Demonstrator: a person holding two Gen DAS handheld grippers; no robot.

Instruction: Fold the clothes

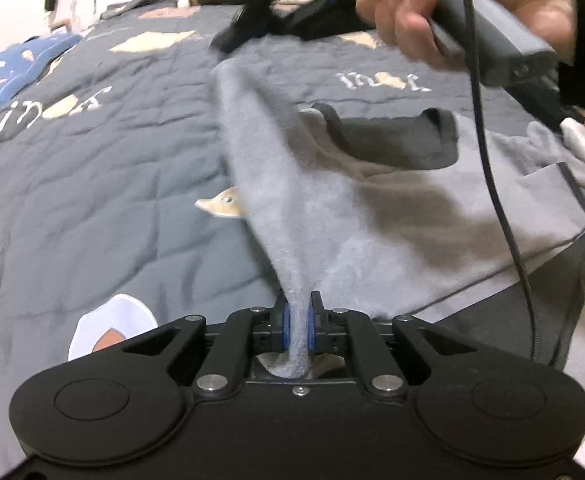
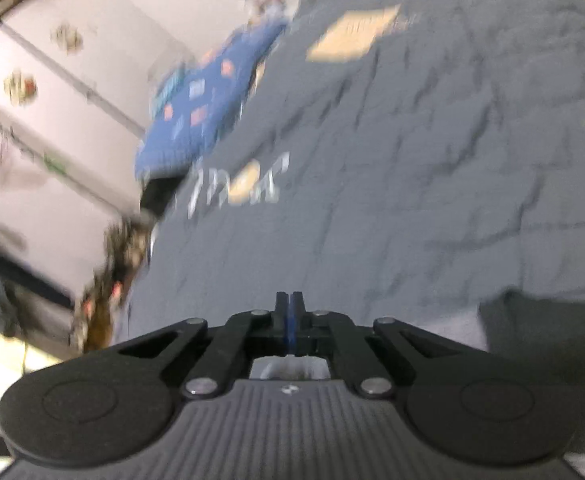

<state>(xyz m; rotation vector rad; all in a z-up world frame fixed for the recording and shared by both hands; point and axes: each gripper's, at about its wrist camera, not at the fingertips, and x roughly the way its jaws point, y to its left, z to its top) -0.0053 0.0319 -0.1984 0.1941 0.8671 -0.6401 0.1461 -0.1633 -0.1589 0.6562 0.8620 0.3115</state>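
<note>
Bedding fills both views: a dark grey quilted bedspread (image 1: 92,184) printed with tan shapes and white lettering, and a blue patterned pillow (image 2: 208,96) at its far edge. On the bed lies the grey fleece garment (image 1: 372,216), dark neckline (image 1: 392,136) showing, its body spread toward the right while one edge rises off the bed in a taut ridge. That ridge runs from the left gripper (image 1: 297,320), whose jaws are clamped on a bunched fold of the fleece, up to the right gripper (image 1: 248,20), carried by a hand (image 1: 408,20) with a black cable (image 1: 492,184) trailing from it. In the right wrist view the right gripper's jaws look pressed together; whether fleece sits between them cannot be told, as that picture is blurred.

Judging by the lifted edge, a fold-over is in hand. Next, the raised edge likely needs carrying across the body, both ends level and taut, then laying flat.
</note>
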